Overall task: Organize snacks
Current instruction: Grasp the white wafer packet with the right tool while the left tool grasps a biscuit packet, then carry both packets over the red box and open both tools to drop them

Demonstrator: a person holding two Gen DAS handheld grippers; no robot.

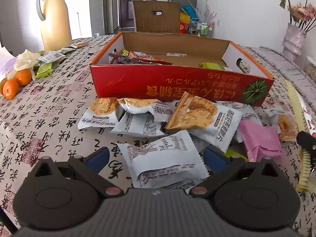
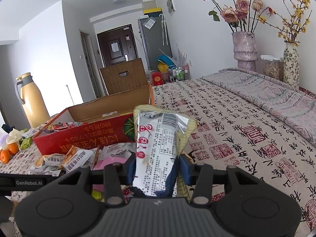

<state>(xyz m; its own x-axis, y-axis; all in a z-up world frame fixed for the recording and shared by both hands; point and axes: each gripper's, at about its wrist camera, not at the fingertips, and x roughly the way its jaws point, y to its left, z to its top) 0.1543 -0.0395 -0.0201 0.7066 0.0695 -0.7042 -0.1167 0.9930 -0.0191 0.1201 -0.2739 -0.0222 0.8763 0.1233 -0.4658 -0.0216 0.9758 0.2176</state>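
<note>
Several snack packets (image 1: 138, 116) heaped against near wall of red box (image 1: 177, 86); bare tablecloth (image 2: 237, 122) open to right. Left gripper (image 1: 156, 156) spread wide, white packet (image 1: 164, 162) between fingers, untouched. Right gripper (image 2: 156, 169) clenched on long wrapper (image 2: 158, 144), held upright beside box.

"GenRobot.AI" in pale letters on black bar (image 2: 25, 182), lower left of right wrist view. Red box (image 1: 177, 86): gold East Asian characters on front wall, upside down, beside a green pumpkin picture; not legible enough to transcribe. Tablecloth (image 1: 49, 108): black calligraphy, red seal stamps. Silver packet (image 2: 160, 148): barcode, red characters, fine print, unreadable. White snack packets (image 1: 164, 158): small print, unreadable.
</note>
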